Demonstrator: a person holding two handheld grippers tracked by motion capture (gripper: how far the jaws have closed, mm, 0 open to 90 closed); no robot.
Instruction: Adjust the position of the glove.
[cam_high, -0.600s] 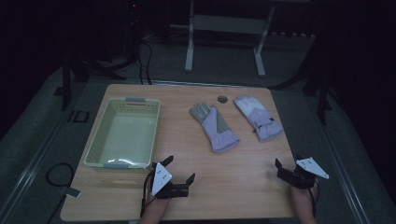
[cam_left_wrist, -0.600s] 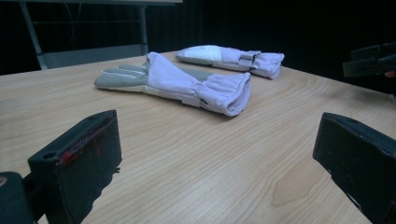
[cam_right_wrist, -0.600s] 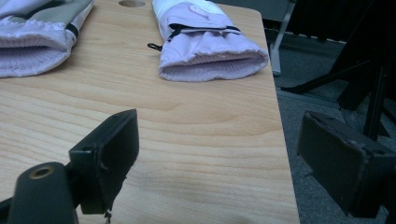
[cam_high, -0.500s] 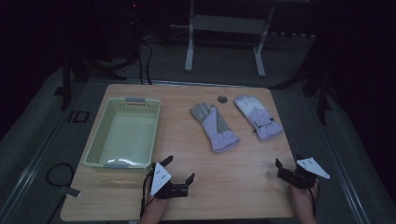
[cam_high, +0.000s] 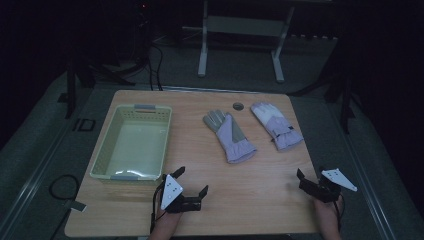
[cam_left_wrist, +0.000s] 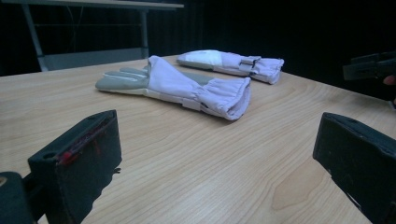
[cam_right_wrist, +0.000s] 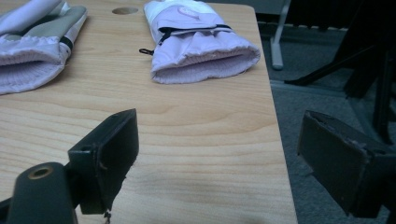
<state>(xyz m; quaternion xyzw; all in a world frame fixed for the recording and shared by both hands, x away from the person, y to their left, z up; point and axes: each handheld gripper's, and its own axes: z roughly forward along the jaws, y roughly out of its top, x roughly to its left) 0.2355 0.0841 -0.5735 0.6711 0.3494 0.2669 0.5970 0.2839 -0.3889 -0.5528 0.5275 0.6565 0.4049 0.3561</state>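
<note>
Two lilac gloves lie flat on the wooden table (cam_high: 260, 190). The glove with the grey palm up (cam_high: 231, 135) (cam_left_wrist: 187, 86) (cam_right_wrist: 32, 42) is near the middle. The other glove (cam_high: 276, 125) (cam_left_wrist: 233, 63) (cam_right_wrist: 201, 44) lies to its right, cuff toward me. My left gripper (cam_high: 191, 181) (cam_left_wrist: 219, 163) rests near the front edge, open and holding nothing, and points at the grey-palmed glove. At the front right corner my right gripper (cam_high: 311, 176) (cam_right_wrist: 224, 158) is open and holds nothing, facing the right glove's cuff; it also appears far right in the left gripper view (cam_left_wrist: 371, 65).
A pale green slotted basket (cam_high: 105, 150) with nothing in it stands on the left of the table, just beyond my left gripper. A small round hole (cam_high: 238, 105) (cam_right_wrist: 125, 10) sits near the far edge between the gloves. The right table edge (cam_right_wrist: 280, 154) drops to grey floor.
</note>
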